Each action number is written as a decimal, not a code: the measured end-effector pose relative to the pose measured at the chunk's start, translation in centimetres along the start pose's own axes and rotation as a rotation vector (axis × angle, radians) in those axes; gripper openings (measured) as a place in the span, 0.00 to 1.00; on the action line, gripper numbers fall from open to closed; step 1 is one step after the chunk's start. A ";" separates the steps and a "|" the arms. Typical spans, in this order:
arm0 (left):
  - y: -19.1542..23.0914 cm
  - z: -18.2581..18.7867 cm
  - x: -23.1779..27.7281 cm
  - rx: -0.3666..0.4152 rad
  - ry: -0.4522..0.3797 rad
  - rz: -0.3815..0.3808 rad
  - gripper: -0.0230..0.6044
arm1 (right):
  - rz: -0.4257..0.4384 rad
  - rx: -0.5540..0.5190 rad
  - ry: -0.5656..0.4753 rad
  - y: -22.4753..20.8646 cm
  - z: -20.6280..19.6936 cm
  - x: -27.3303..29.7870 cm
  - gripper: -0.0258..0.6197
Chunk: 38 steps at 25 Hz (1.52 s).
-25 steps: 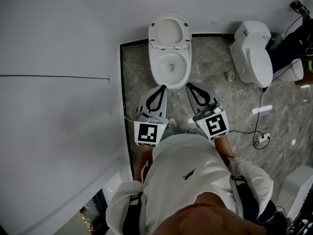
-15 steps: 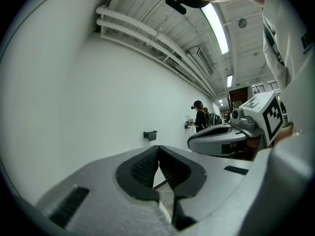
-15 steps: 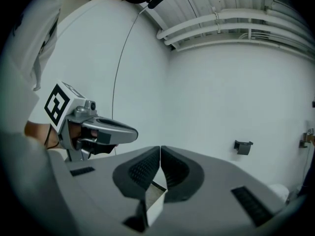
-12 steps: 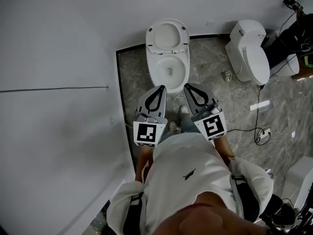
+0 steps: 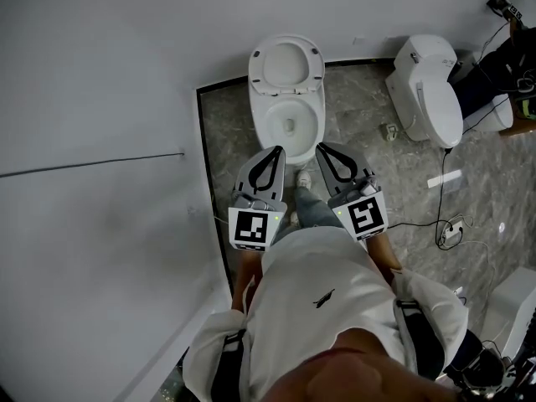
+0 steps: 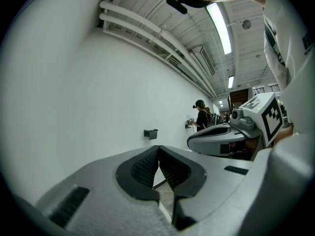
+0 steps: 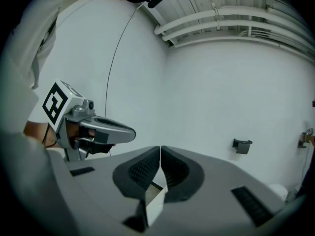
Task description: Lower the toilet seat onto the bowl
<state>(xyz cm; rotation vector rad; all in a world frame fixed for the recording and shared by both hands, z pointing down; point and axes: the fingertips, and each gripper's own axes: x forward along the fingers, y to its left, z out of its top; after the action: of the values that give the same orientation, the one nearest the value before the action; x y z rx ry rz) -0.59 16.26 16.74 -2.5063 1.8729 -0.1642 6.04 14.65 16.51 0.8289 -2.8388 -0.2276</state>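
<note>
Stepping forward since a second ago: a shoe (image 5: 303, 179) and a jeans leg now show just short of the toilet bowl (image 5: 262, 115), between the two claws. Left claw (image 5: 275, 151) and right claw (image 5: 323, 147) are both pinched closed on nothing, tips just in front of the bowl. The toilet seat (image 5: 286, 61) stands upright behind the bowl, so I'd call this the approach. Next bit probably needs a reach over the bowl to catch the seat's top edge and ease it down. A second toilet (image 5: 431, 90) and loose cables (image 5: 448, 224) sit well off to the bowl's right, so nothing really blocks the way.
</note>
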 end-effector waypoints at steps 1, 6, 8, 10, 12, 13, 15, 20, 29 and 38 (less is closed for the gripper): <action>0.2 0.0 0.4 -0.005 0.002 0.001 0.08 | 0.000 0.002 -0.001 -0.3 -0.1 0.4 0.09; 1.9 -1.0 3.0 0.012 0.024 -0.010 0.08 | -0.009 0.013 0.003 -2.4 -0.6 3.0 0.09; 2.8 -1.2 4.2 0.014 0.028 -0.011 0.08 | -0.011 0.022 0.011 -3.2 -1.0 4.1 0.09; 3.6 -1.0 5.7 0.011 0.032 -0.009 0.08 | -0.012 0.029 0.018 -4.4 -1.3 5.2 0.09; 4.6 -0.9 7.2 -0.003 0.035 -0.002 0.08 | -0.012 0.035 0.024 -5.7 -1.5 6.6 0.09; 5.1 -1.1 7.9 -0.003 0.038 0.000 0.08 | -0.012 0.038 0.029 -6.2 -1.6 7.3 0.09; 6.1 -1.5 9.0 0.001 0.046 0.003 0.08 | -0.010 0.039 0.035 -7.2 -1.7 8.6 0.09; 7.8 -1.3 12.1 -0.035 0.063 0.024 0.08 | 0.007 0.041 0.044 -9.7 -1.9 11.2 0.09; 9.7 -2.1 16.2 0.001 0.085 0.016 0.08 | 0.000 0.089 0.050 -13.0 -3.3 14.1 0.09; 12.2 -4.0 19.5 -0.013 0.109 -0.014 0.08 | -0.075 0.104 0.095 -15.9 -5.9 17.0 0.09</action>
<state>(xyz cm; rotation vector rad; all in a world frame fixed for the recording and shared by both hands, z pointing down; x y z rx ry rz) -7.16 -5.66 21.39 -2.5690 1.9012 -0.2956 1.45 -8.43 21.25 0.9421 -2.7530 -0.0495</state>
